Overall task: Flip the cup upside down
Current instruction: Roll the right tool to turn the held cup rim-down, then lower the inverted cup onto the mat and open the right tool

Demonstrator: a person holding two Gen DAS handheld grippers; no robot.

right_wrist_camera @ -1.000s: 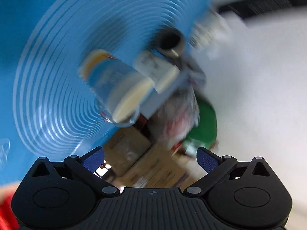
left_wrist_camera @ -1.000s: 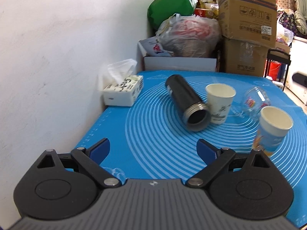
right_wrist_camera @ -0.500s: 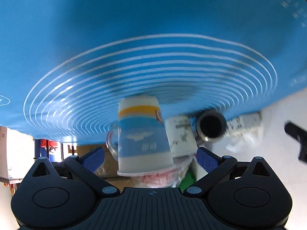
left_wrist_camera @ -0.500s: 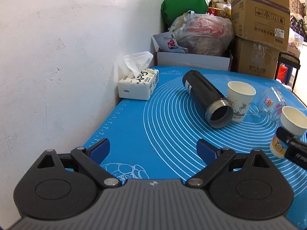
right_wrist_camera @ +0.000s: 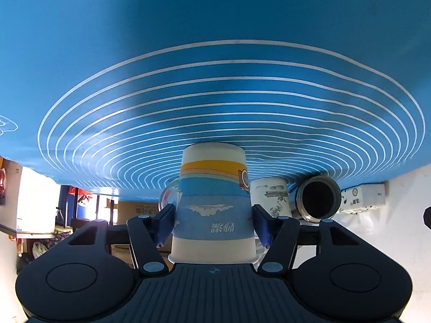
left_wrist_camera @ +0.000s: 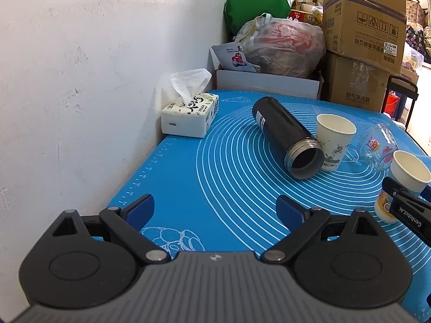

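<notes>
A paper cup with blue, yellow and white bands (right_wrist_camera: 214, 204) stands upright on the blue mat (right_wrist_camera: 215, 53); the right wrist view is rolled upside down. My right gripper (right_wrist_camera: 214, 226) has its blue pads pressed on both sides of the cup. In the left wrist view the same cup (left_wrist_camera: 406, 180) stands at the right edge with the right gripper's black finger (left_wrist_camera: 404, 204) across it. My left gripper (left_wrist_camera: 215, 210) is open and empty, low over the mat's near left part.
A black flask (left_wrist_camera: 288, 134) lies on its side mid-mat, mouth toward me. A second paper cup (left_wrist_camera: 334, 137) stands beside it. A glass cup (left_wrist_camera: 379, 145) lies on its side. A tissue box (left_wrist_camera: 188, 115) sits by the white wall. Boxes and bags (left_wrist_camera: 361, 37) stand behind.
My right gripper rolled upside down, moved in on the banded cup and shut on its sides. My left gripper drew back and to the left.
</notes>
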